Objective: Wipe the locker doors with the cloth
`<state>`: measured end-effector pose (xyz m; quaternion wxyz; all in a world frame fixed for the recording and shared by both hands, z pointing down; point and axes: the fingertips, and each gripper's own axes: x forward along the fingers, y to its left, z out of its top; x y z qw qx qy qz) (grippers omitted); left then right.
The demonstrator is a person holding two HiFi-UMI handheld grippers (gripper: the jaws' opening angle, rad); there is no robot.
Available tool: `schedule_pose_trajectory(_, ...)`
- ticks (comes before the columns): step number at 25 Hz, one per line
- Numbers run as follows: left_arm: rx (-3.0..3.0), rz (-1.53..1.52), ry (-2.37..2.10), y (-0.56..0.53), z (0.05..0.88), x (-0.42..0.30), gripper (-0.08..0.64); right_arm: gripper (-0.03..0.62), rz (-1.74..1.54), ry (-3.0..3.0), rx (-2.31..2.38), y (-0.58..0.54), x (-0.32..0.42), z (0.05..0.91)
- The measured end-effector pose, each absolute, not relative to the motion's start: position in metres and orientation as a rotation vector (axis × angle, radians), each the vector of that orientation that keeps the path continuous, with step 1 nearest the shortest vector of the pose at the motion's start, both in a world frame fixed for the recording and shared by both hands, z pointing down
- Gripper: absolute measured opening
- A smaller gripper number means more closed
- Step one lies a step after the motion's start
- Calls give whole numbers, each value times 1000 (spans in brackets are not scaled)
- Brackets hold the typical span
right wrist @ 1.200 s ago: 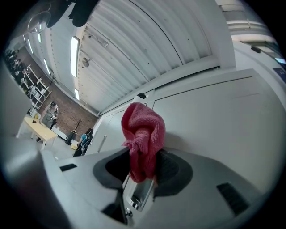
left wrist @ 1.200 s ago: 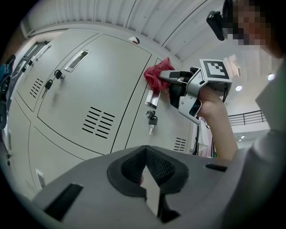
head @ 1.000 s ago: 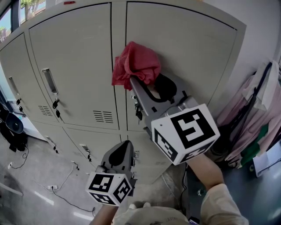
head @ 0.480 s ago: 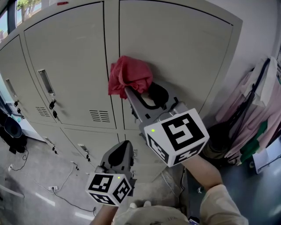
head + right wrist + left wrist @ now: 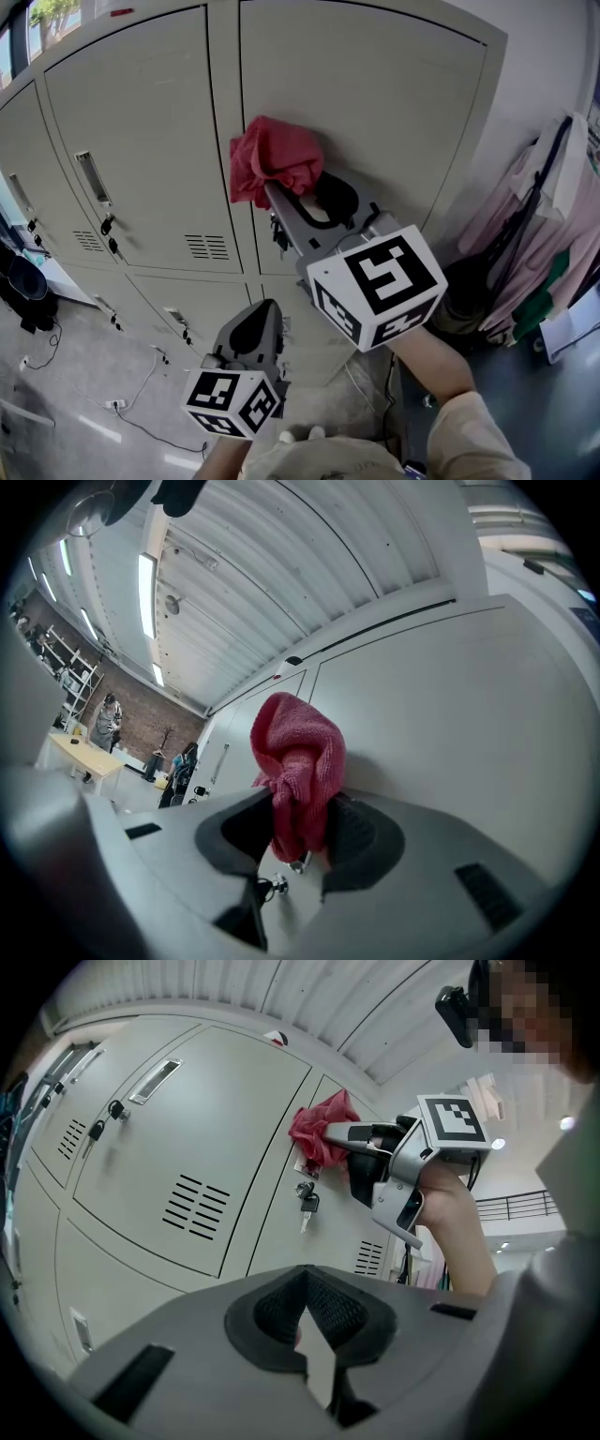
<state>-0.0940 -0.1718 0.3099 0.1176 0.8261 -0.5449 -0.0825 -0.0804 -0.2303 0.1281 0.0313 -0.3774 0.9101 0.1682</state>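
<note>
A crumpled red cloth [image 5: 274, 167] is pressed against the upper right locker door [image 5: 384, 112], near that door's left edge and just above its lock with hanging keys [image 5: 277, 231]. My right gripper [image 5: 273, 191] is shut on the cloth [image 5: 300, 761], which bunches out past the right gripper's [image 5: 298, 832] jaws. My left gripper [image 5: 249, 330] hangs lower, in front of the bottom lockers, with its jaws together and nothing in them. The left gripper view shows the left gripper [image 5: 306, 1302] in the foreground, with the cloth [image 5: 321, 1132] and the keys [image 5: 305, 1204] beyond it.
The upper left door [image 5: 141, 141] has a recessed handle [image 5: 91, 178] and vents. Clothes [image 5: 548, 244] hang on the wall to the right of the lockers. Cables [image 5: 131, 394] and a dark object [image 5: 21, 281] lie on the floor at the left.
The right gripper has slid the cloth a little way down the door towards the lock. The left gripper has stayed where it was.
</note>
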Motion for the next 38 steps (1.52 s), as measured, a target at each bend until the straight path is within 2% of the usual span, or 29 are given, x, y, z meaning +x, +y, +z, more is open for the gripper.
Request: schedule_pose_trajectory(38,2511,-183,-1449,-178,311,-36,6,140,465,2676,-1359,-236,17,120)
